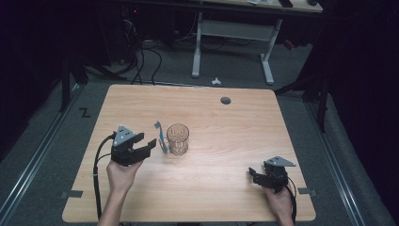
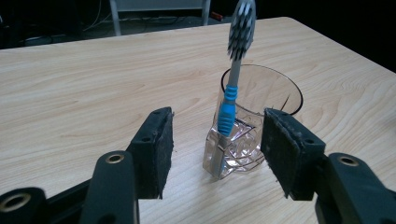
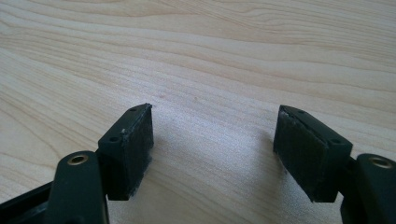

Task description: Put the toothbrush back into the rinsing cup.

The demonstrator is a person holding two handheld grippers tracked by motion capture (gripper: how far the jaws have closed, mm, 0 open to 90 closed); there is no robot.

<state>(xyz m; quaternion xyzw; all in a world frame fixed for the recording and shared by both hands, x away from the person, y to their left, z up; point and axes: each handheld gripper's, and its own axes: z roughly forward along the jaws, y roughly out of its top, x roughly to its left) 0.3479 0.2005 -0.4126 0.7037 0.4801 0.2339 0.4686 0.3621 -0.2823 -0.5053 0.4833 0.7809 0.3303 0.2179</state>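
Toothbrush (image 2: 232,88) stands near-upright, bristle head up, handle foot on the bench (image 1: 226,188), leaning against the outside wall of the clear cut-glass tumbler (image 2: 254,126), not inside it as far as the left gripper view shows. In the high view it sits on the glass's left side, touching it.

Left gripper (image 1: 147,145) is just beside the pair, aimed at them from the left. Fingers (image 2: 156,149) are released and spread wide, with the brush handle and part of the glass framed between them and no pad contact visible. Probably lined up that way to close on the handle low down, where the glass backs it and keeps it from tipping away.

Right gripper (image 1: 254,176) is parked well apart near the bench's front right corner. Its fingers (image 3: 133,149) are released too, with nothing but bare wood between them. Looks like it's kept out of the left hand's path.

Risk, my read: the brush is only propped, so a nudge on the tumbler drops it. The approach needs to catch the handle before touching glass.
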